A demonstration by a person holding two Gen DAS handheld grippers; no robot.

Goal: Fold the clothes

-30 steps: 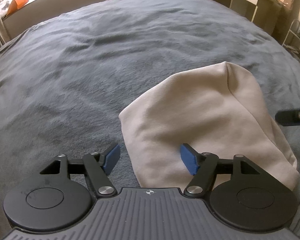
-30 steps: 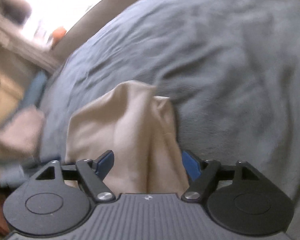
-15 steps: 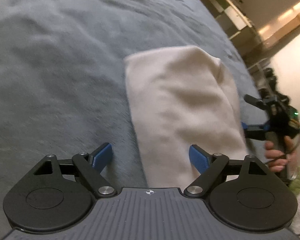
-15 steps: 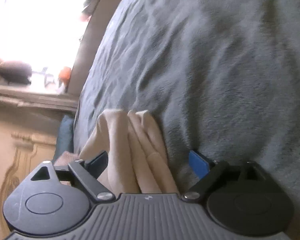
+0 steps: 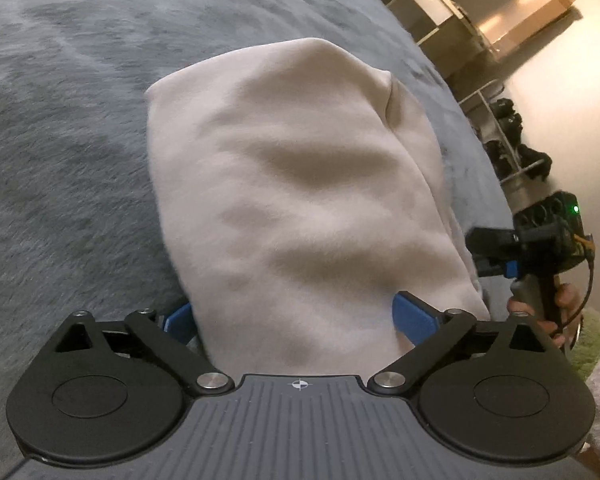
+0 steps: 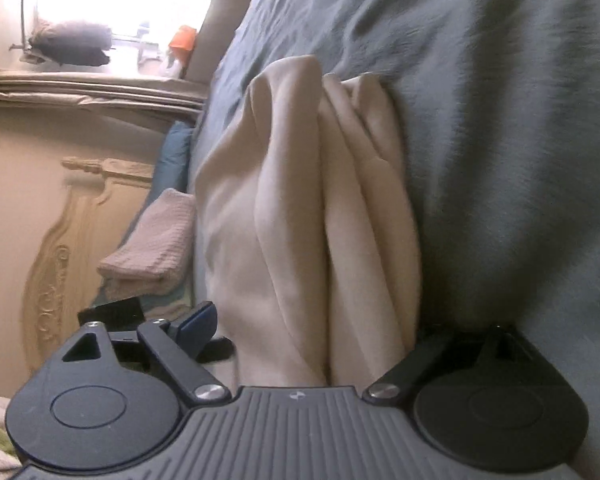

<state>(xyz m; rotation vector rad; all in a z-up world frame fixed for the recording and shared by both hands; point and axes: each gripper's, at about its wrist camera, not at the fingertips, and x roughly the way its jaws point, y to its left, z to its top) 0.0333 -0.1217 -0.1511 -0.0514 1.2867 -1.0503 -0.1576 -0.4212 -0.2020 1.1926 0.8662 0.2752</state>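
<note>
A cream garment (image 5: 300, 184), folded into a thick bundle, lies on the grey blanket (image 5: 68, 128). My left gripper (image 5: 298, 318) is open, and the near end of the bundle sits between its blue pads (image 5: 416, 316). In the right wrist view the same garment (image 6: 284, 208) shows stacked folds. My right gripper (image 6: 316, 328) straddles its end, open and rolled onto its side. Its left pad (image 6: 198, 324) is clear of the cloth and the other is hidden by it. The left wrist view shows the right gripper (image 5: 500, 252) at the bundle's right edge, held by a hand (image 5: 560, 304).
A folded pink towel (image 6: 152, 248) lies at the bed's edge near an ornate cream headboard (image 6: 68, 240). A bright window sill (image 6: 112, 40) holds clutter. Shelves and a rack with dark shoes (image 5: 512, 140) stand past the bed. The blanket (image 6: 500, 120) stretches wide around the garment.
Both grippers have closed in on the garment's near end, which now lies between their fingers. The right gripper has rolled sideways and dropped low beside the bundle.
</note>
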